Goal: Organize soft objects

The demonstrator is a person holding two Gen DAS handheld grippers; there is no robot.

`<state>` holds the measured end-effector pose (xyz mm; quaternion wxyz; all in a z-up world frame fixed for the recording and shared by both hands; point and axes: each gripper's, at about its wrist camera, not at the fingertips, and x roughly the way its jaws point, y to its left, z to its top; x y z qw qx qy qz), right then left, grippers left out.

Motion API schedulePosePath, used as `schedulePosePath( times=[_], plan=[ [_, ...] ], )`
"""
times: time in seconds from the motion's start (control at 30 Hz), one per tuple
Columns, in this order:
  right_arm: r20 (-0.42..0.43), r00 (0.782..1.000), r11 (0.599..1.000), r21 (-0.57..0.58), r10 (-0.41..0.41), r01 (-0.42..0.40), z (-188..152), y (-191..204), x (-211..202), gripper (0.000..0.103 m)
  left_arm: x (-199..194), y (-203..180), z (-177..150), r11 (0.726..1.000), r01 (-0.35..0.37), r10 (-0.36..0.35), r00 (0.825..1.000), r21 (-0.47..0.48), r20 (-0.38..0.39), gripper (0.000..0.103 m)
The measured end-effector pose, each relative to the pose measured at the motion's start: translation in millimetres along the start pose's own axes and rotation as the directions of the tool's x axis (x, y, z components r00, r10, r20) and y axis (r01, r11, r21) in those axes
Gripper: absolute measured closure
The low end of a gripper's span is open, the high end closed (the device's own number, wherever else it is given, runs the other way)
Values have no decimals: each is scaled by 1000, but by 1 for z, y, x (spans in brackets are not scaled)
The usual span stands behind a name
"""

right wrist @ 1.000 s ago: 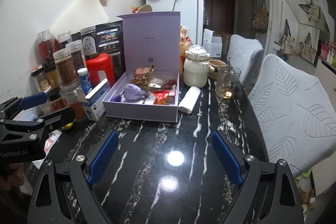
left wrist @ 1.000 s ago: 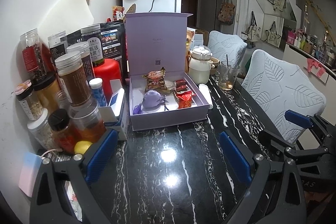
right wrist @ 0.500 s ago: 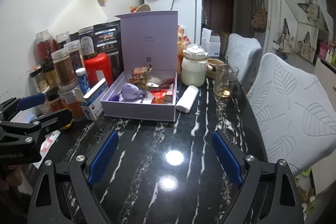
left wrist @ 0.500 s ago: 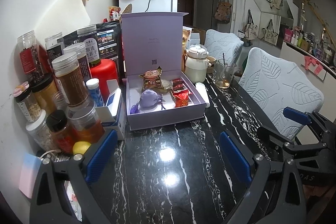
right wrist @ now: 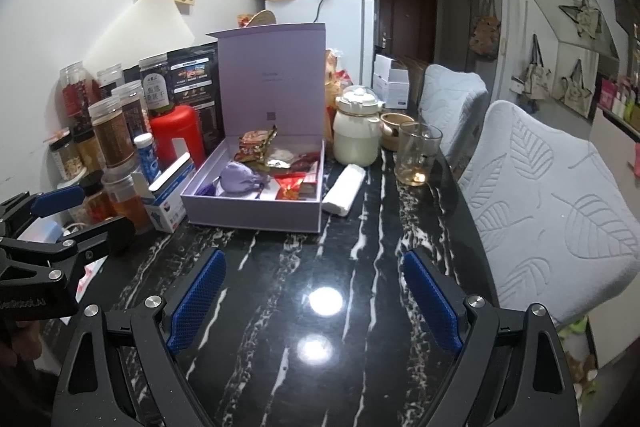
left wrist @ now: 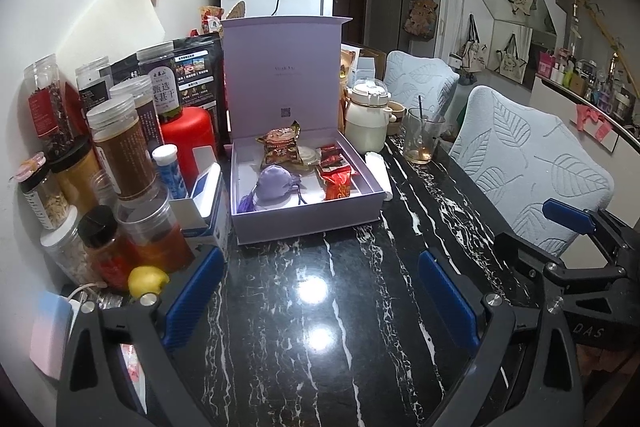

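Lilac box [left wrist: 304, 223], lilac pouch [left wrist: 273, 185], black white-veined marble table [left wrist: 320, 327], blue-padded claws.

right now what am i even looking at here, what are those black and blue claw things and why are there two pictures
Those claws are two hand-held grippers; a person carries one in each hand, with a fisheye camera on each looking along its fingers. One picture comes from the left gripper, the other from the right gripper, so each also glimpses the other at its edge. Both are open and hold nothing. They hover over a black marble table. Ahead sits an open lilac box holding a purple pouch and snack packets. Jars crowd the left; a white jug and a glass stand right of the box.
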<state>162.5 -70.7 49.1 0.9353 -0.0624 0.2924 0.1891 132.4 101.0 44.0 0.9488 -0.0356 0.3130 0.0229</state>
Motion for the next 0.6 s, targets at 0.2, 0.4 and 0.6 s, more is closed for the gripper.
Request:
schedulePosePath(
  times=[0.2,0.4,0.6],
  plan=[
    [-13,1000,1000,17,-1,1,-1,-4,3,12,5,3,-1,1000,16,-17,1000,-21,-18,4],
    [-27,1000,1000,29,-2,2,-3,-6,7,12,7,3,-2,1000,7,-7,1000,-26,-16,4],
    [-29,1000,999,32,-4,4,-4,-7,7,12,11,5,-2,999,8,-10,999,-36,-36,4]
  ],
)
